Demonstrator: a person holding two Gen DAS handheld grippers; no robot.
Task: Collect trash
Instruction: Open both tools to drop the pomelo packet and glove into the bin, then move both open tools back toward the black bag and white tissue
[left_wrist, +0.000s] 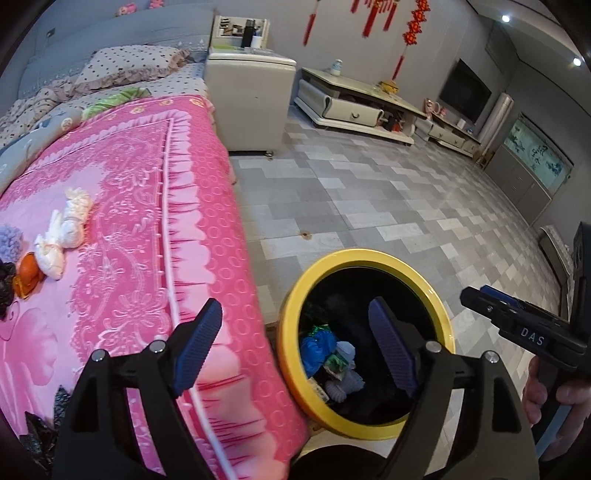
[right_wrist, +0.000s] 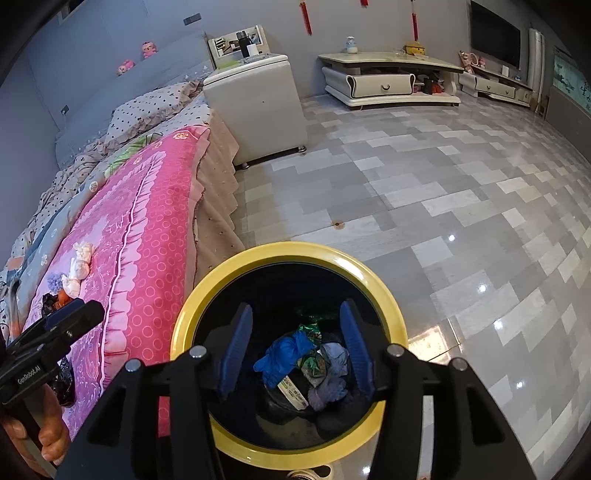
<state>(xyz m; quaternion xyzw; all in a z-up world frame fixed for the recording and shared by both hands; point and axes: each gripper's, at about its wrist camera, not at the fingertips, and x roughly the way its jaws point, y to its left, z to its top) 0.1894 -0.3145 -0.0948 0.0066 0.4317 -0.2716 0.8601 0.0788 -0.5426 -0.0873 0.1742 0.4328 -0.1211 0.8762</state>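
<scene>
Pink bedspread (left_wrist: 122, 206), polka-dot pillow (left_wrist: 129, 66), white nightstand (right_wrist: 255, 107)

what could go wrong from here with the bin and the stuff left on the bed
1. The right gripper hangs open inside the yellow-rimmed bin; pulling out carelessly could catch the rim and tip it.
2. The white crumpled wads lie far up the pink blanket; a shallow pinch may snag fabric.

A home bedroom-living room: bed (left_wrist: 110, 206) with pink quilt, TV cabinet (left_wrist: 354, 107), wall television (left_wrist: 465, 92).
</scene>
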